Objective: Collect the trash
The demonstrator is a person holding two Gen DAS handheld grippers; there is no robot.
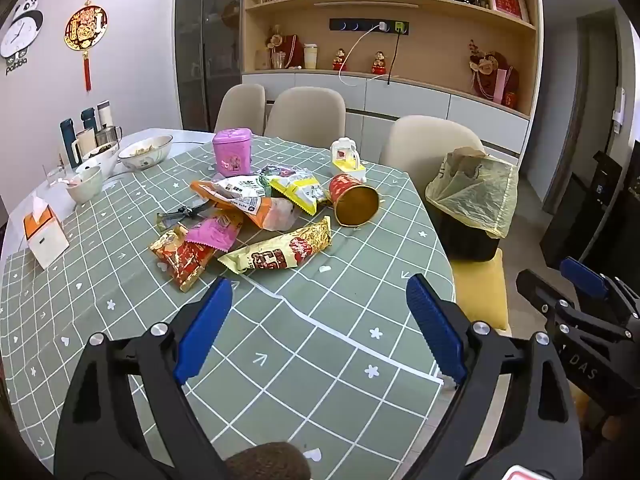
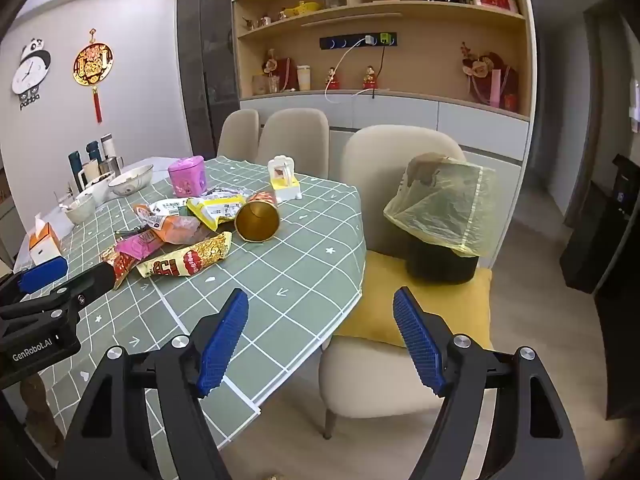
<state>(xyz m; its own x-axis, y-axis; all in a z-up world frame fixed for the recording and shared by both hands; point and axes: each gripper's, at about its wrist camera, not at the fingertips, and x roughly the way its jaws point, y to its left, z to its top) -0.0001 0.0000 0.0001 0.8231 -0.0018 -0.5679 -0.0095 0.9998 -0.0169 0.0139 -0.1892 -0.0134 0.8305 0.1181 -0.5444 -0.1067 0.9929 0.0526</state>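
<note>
A pile of snack wrappers (image 1: 248,216) lies mid-table on the green checked cloth (image 1: 304,344); it also shows in the right wrist view (image 2: 176,240). A gold and red wrapper (image 1: 280,254) lies nearest. A tipped red paper cup (image 1: 354,200) lies at the pile's right, also seen in the right wrist view (image 2: 257,220). A black bin with a yellow liner (image 1: 474,200) stands on a chair cushion right of the table, and shows in the right wrist view (image 2: 444,216). My left gripper (image 1: 320,312) is open and empty, short of the pile. My right gripper (image 2: 320,328) is open and empty over the table's edge.
A pink tin (image 1: 233,150), a white and yellow toy (image 1: 349,158), bowls (image 1: 146,152), flasks (image 1: 86,128) and a tissue box (image 1: 44,236) stand on the table. Beige chairs (image 1: 306,114) ring it. Shelves (image 1: 384,20) lie behind.
</note>
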